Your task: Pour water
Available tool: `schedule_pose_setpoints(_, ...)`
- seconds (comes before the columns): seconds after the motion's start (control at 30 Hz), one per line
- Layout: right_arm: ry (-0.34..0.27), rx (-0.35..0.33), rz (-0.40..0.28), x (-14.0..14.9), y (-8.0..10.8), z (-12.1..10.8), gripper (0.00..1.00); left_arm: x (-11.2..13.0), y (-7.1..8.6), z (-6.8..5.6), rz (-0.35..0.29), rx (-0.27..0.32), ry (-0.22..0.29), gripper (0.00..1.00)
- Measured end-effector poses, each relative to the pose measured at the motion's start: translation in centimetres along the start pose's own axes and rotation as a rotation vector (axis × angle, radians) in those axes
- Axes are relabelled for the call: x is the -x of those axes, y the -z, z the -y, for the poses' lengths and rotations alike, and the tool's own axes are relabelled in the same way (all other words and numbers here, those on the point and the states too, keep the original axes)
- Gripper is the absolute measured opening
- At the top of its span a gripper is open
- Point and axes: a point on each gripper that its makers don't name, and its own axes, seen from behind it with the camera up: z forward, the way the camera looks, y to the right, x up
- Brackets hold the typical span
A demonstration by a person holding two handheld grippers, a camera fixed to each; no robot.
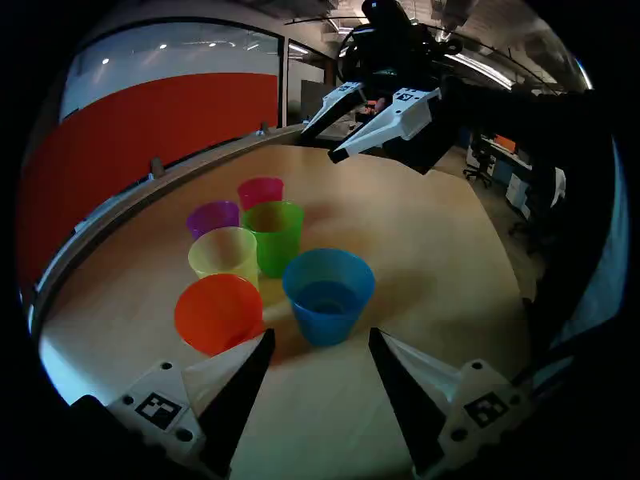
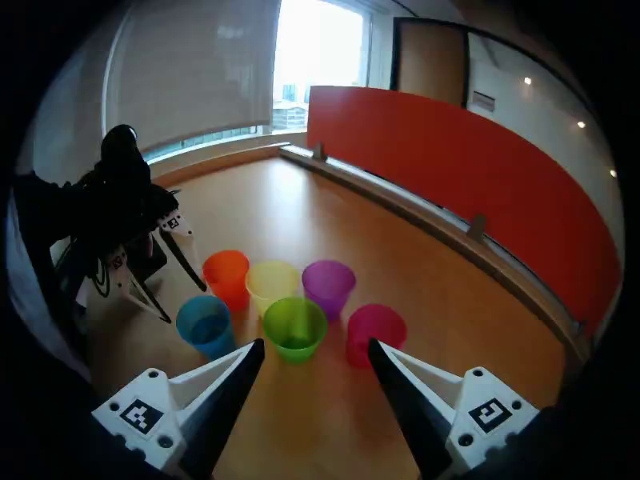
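Several coloured plastic cups stand upright in a tight cluster on a wooden table [image 1: 424, 240]. In the left gripper view the blue cup [image 1: 328, 298] is nearest, just beyond my open left gripper [image 1: 322, 342], with orange [image 1: 218, 314], yellow [image 1: 224, 254], green [image 1: 274, 232], purple [image 1: 213, 218] and pink [image 1: 261, 192] behind. My right gripper [image 1: 318, 146] hovers open past the cluster. In the right gripper view my open right gripper [image 2: 315, 346] frames the green cup [image 2: 294, 326], between the blue cup [image 2: 206, 324] and the pink cup [image 2: 374, 332]. Neither gripper holds anything.
A red partition [image 2: 456, 168] with a low ledge runs along one side of the table. A bright window [image 2: 320, 56] is at the far end. Office chairs and desks [image 1: 500, 160] stand beyond the table's other edge. The left gripper [image 2: 184, 302] and a person's dark sleeve are at the left.
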Motion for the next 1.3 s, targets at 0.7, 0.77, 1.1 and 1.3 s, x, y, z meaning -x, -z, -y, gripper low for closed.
schedule_pose_setpoints(0.7, -0.002, -0.031, 0.02, 1.2, -1.7, 0.8, 1.0, -0.8, -1.8, -0.1, 0.006, -0.008, -0.033, 0.87)
schedule_pose_setpoints(0.77, -0.001, -0.032, 0.02, 1.2, -1.8, 0.8, 1.0, -0.9, -2.0, -0.2, 0.007, -0.007, -0.037, 0.87)
schedule_pose_setpoints(1.1, 0.0, -0.039, 0.023, 1.3, -2.0, 1.1, 1.0, -1.2, -3.0, -0.4, 0.017, -0.006, -0.048, 0.87)
schedule_pose_setpoints(1.3, 0.0, -0.047, 0.027, 1.6, -2.3, 1.5, 1.0, -1.4, -3.6, -0.2, 0.022, -0.012, -0.055, 0.87)
